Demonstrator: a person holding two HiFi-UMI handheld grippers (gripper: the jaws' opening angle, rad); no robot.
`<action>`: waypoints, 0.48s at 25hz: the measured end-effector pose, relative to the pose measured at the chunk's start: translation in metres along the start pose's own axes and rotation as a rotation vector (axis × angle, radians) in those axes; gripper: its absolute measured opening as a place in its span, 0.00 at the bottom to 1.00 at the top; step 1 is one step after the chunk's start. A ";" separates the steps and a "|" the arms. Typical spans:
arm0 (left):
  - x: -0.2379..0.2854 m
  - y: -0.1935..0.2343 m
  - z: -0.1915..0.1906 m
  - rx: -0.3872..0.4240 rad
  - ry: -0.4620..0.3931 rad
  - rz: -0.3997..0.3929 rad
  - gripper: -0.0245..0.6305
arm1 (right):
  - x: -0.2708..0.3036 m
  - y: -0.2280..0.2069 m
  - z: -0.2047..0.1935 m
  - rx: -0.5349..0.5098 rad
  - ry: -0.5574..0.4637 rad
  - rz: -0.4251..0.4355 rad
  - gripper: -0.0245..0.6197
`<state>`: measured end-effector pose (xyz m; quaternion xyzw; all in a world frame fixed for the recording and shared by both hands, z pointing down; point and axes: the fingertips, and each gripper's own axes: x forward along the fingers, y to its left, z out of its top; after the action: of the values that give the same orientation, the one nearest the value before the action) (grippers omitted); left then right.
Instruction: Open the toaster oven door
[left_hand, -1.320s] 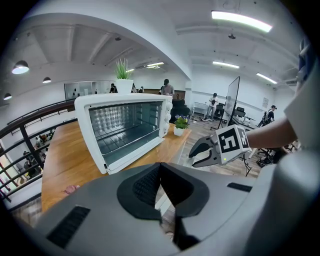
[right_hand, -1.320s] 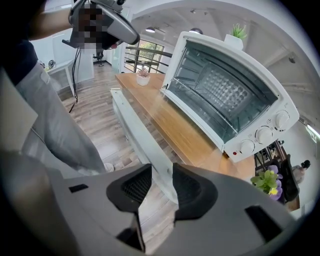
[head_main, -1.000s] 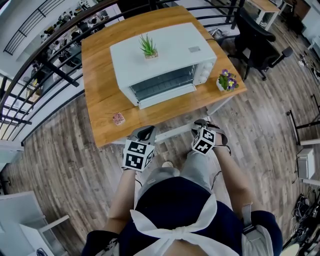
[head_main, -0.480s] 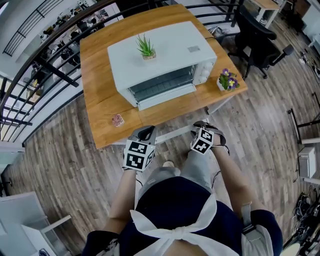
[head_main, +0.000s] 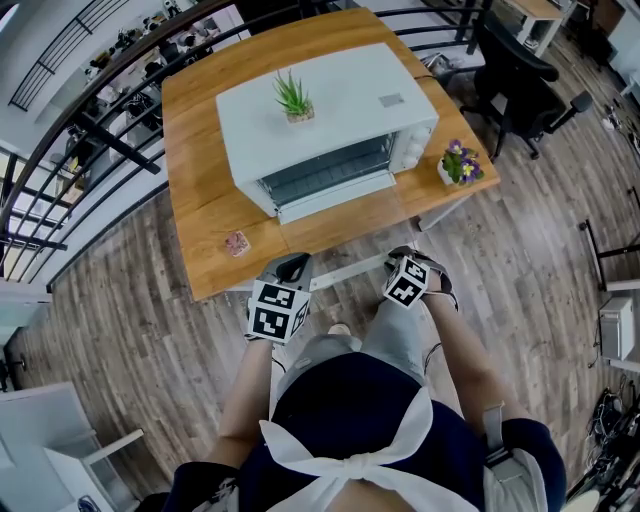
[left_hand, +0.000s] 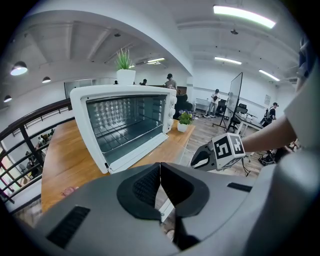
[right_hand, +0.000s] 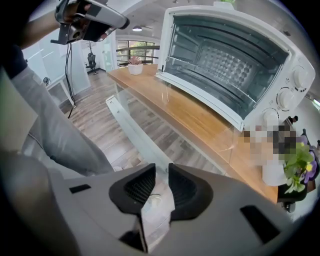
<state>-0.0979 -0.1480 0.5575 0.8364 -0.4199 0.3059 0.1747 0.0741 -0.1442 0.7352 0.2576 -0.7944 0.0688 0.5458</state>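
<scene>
The toaster oven (head_main: 320, 110) stands on the counter (head_main: 200, 180) with its glass door (right_hand: 197, 122) already swung down to roughly level, projecting past the counter edge toward the person. The white handle (head_main: 345, 270) runs along the door's free edge. Over the last second neither the door nor the handle has shifted in the head view. The change is at the right claw (right_hand: 161, 175): its jaws have just been closing and now stand narrowly apart. The right end of the handle is visible through the gap beyond the tips, with no pad visibly pressing on it. The left claw (left_hand: 160, 175) is fully closed on nothing and sits just above the left end of the handle. Judgement: the opening step appears complete, as the oven cavity is exposed in both gripper views. The narrowing right claw looks like a release, not a fresh grasp.
</scene>
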 end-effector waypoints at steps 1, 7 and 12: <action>0.001 0.001 0.000 0.000 -0.001 0.001 0.07 | 0.000 -0.001 0.000 0.001 0.000 0.001 0.17; 0.001 0.000 0.003 -0.005 -0.006 0.002 0.07 | -0.010 0.002 0.008 0.001 -0.017 0.016 0.20; -0.001 0.001 0.007 -0.021 -0.017 0.016 0.07 | -0.024 0.000 0.023 0.021 -0.074 0.016 0.20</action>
<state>-0.0964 -0.1516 0.5518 0.8338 -0.4311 0.2955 0.1777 0.0614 -0.1454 0.7048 0.2592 -0.8153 0.0719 0.5128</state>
